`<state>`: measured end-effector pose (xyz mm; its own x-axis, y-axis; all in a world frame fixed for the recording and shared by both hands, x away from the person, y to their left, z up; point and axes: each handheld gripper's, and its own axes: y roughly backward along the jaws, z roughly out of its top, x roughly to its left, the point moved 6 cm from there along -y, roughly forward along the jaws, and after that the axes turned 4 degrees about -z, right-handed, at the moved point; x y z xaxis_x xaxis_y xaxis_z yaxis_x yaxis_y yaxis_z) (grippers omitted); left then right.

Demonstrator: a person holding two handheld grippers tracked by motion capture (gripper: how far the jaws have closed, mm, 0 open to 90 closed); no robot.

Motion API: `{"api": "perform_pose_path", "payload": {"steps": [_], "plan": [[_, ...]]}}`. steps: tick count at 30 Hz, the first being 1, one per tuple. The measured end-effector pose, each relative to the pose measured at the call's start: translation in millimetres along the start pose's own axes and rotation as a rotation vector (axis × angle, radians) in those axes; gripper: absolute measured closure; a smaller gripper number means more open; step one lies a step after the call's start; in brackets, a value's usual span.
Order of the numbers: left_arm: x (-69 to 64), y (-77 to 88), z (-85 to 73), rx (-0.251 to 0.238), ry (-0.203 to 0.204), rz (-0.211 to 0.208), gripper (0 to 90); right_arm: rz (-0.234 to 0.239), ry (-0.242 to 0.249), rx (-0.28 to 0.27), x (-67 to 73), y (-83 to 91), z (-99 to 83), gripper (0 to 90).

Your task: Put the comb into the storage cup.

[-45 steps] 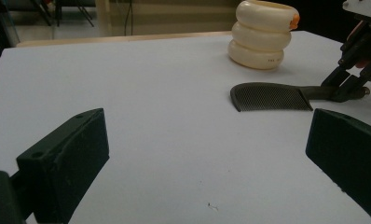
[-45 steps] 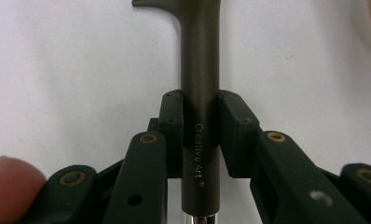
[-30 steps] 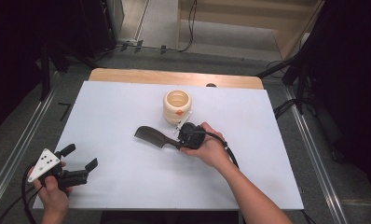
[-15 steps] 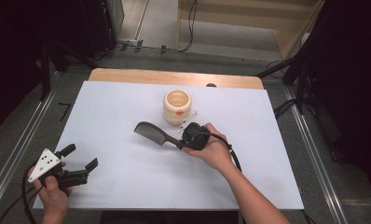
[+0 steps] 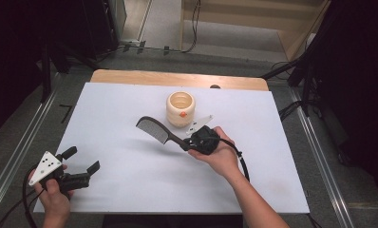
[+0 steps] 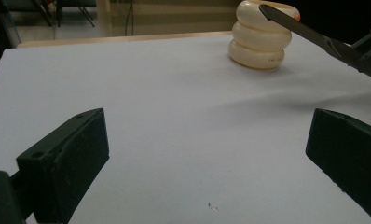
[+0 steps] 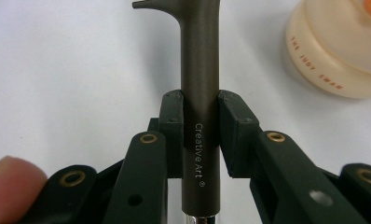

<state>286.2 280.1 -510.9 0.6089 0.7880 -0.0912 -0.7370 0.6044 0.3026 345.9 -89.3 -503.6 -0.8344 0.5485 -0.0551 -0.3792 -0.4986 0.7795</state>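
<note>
1. White table (image 5: 130, 190) under both grippers; wooden edge, grey floor and dark stands beyond.
2. Right gripper (image 7: 200, 135) pinching the dark comb (image 5: 154, 129) by its handle, pads (image 7: 172, 130) pressed on either side, teeth end beyond the fingertips.
3. Cream holder (image 5: 181, 108) just past the comb.
4. Left gripper (image 5: 80, 166) spread wide, nothing between.
5. Lettering "Creative Art" legible on the handle in the right gripper view; from the left gripper view, comb tip across the holder's rim.

White worktop (image 5: 130, 109) with a wooden strip along its far edge (image 5: 177, 78). Cream ribbed pot (image 5: 180, 108) stands upright mid-worktop, orange mark on its side, open top. Grey floor beyond, black cables (image 5: 195, 19) trailing across it. Metal rails (image 5: 16, 156) run along both sides.
</note>
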Motion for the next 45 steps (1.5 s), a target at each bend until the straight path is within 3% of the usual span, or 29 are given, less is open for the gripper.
{"api": "perform_pose_path", "payload": {"steps": [9,14,20,23,28,33,45], "plan": [[-0.3,0.5,0.7,-0.012,-0.003,0.009,0.0,-0.004,-0.024,-0.074,5.9,8.1,-6.1,70.6],[-4.6,-0.5,1.6,0.002,-0.050,0.029,0.0,-0.010,-0.050,-0.120,6.0,12.5,-11.8,70.6],[-9.3,0.6,5.3,0.005,-0.079,0.021,0.0,-0.012,-0.079,-0.183,5.2,19.2,-21.1,70.6],[-11.2,-0.2,9.9,-0.019,-0.050,0.001,0.0,-0.011,-0.093,-0.213,4.4,21.0,-25.0,70.6],[-18.7,-2.7,20.5,-0.034,-0.038,-0.026,0.0,-0.018,-0.115,-0.261,2.7,24.9,-31.4,70.6],[-33.2,-9.1,31.7,-0.033,-0.052,-0.067,0.0,-0.014,-0.130,-0.278,1.8,27.2,-36.4,70.5],[-62.7,-39.5,49.5,-0.020,-0.049,-0.151,0.0,0.026,-0.159,-0.412,5.6,37.7,-38.4,70.4]]}}
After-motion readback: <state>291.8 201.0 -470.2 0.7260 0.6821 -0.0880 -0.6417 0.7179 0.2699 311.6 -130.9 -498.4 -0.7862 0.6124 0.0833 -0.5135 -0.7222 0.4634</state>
